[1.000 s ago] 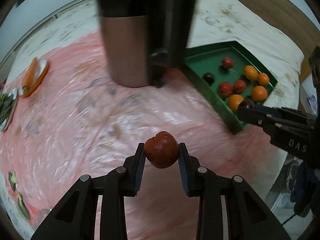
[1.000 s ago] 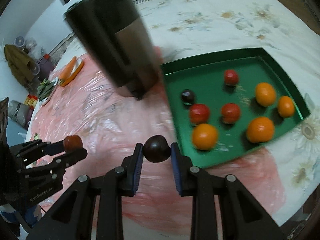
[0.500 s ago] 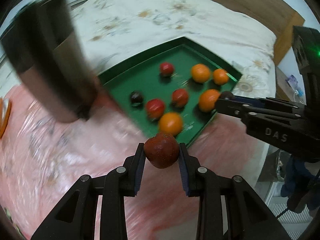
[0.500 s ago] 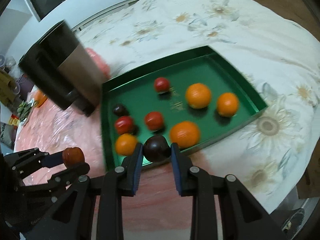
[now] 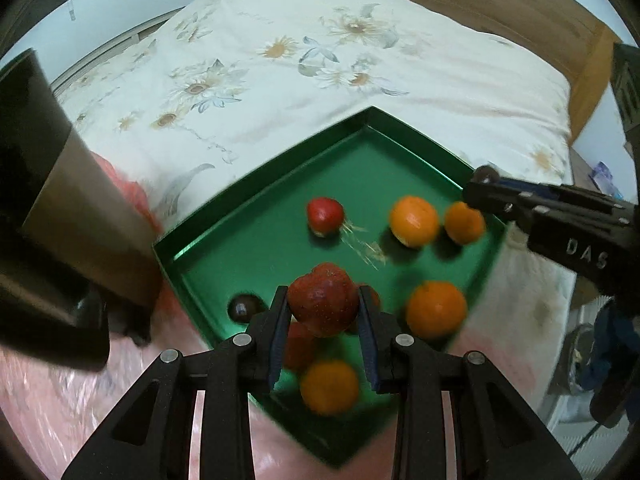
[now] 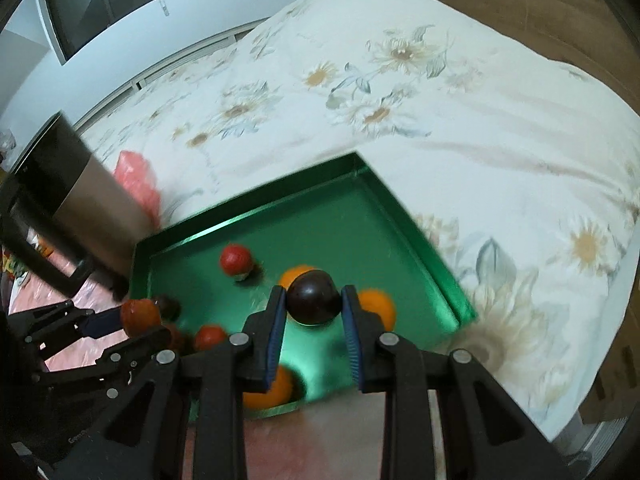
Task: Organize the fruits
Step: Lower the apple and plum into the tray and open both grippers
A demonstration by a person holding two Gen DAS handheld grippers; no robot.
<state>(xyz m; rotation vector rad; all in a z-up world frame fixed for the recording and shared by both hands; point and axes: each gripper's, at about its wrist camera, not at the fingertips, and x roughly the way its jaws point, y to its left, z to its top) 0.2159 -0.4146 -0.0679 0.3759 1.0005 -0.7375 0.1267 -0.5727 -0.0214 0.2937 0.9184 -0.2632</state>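
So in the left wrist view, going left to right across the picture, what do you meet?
Steel-and-black container → dark plum in the green tray → red fruit held by the left gripper → right gripper

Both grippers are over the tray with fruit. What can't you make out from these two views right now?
- Left wrist view: red fruit behind the left gripper and its held red fruit; kind unclear.
- Right wrist view: orange at the green tray front edge, half covered by the right gripper.
- Both views: motion blur smears the fruits.
- Tall metal container: top cut off.
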